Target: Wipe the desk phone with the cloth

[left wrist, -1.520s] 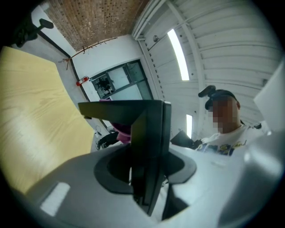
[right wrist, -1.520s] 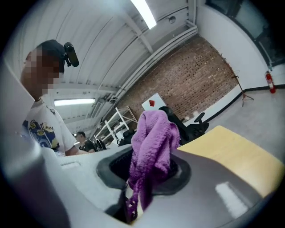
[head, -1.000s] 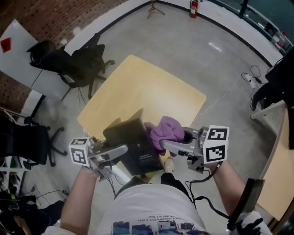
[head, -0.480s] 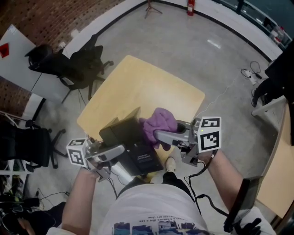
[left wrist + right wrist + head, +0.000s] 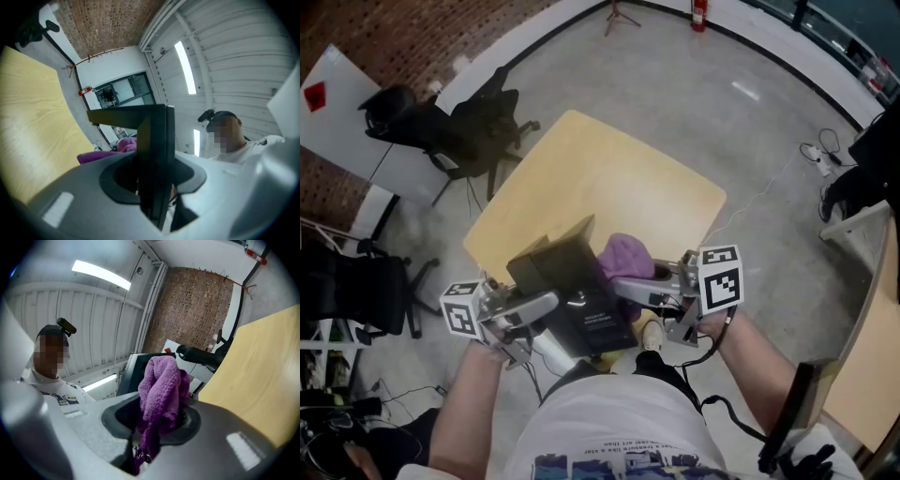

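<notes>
I hold the black desk phone (image 5: 574, 292) lifted and tilted over the near edge of the yellow table (image 5: 609, 178). My left gripper (image 5: 551, 303) is shut on the phone's left edge, which shows as a dark slab (image 5: 154, 150) between the jaws in the left gripper view. A purple cloth (image 5: 625, 255) is bunched in my right gripper (image 5: 617, 281), which is shut on it. The cloth presses against the phone's right side. In the right gripper view the cloth (image 5: 159, 385) rises from the jaws with the phone (image 5: 132, 373) just behind it.
Black office chairs (image 5: 473, 131) stand beyond the table's left corner and another (image 5: 352, 291) at the far left. A white board (image 5: 342, 89) leans by the brick wall. A cable (image 5: 811, 155) lies on the floor at right, beside another desk edge (image 5: 872, 347).
My right gripper has moved left and a little closer with the cloth, sliding it along the phone's right side. The left gripper keeps the phone in about the same place.
</notes>
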The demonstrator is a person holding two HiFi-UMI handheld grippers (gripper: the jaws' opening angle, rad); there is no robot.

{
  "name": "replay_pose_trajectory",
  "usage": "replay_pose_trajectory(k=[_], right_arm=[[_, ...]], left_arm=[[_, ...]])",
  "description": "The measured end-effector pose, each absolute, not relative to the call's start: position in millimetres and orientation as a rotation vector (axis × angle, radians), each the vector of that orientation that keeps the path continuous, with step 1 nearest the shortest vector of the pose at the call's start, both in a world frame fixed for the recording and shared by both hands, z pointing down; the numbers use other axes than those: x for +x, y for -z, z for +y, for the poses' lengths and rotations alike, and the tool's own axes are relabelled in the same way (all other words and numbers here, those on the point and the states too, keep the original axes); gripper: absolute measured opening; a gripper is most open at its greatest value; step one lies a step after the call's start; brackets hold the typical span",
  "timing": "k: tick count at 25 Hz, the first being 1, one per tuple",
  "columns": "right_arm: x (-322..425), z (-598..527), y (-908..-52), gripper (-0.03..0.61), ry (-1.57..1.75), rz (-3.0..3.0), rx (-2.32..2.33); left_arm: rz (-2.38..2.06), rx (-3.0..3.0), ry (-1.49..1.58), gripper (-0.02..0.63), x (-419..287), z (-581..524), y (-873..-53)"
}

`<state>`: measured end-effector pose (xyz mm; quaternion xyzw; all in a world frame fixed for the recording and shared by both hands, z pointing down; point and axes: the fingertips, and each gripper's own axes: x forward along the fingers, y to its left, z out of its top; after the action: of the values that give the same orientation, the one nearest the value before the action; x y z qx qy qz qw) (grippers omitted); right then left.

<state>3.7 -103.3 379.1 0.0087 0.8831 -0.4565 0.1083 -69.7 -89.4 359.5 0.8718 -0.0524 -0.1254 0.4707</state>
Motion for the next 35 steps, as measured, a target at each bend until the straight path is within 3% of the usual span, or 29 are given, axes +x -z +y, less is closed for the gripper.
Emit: replay_pose_trajectory(k=[14,27,35], right_arm=[[39.8,-57.6,-416.6,0.101,1.369,2.754,-0.048],[34.9,-106.5,-321.9,0.101,0.798,3.007,-0.387],[40.0,-67.7,-366.3,0.101,0.97,3.026,-0.425]], left_arm=[[-0.155,2.145,0.322,0.179,-70.0,-99.0,-358.2],[-0.2,2.119,0.235,0.179,-64.8,-94.4,-382.6],[-0.274,2.092,0.3,0.179,-79.9,-108.9,-386.8]])
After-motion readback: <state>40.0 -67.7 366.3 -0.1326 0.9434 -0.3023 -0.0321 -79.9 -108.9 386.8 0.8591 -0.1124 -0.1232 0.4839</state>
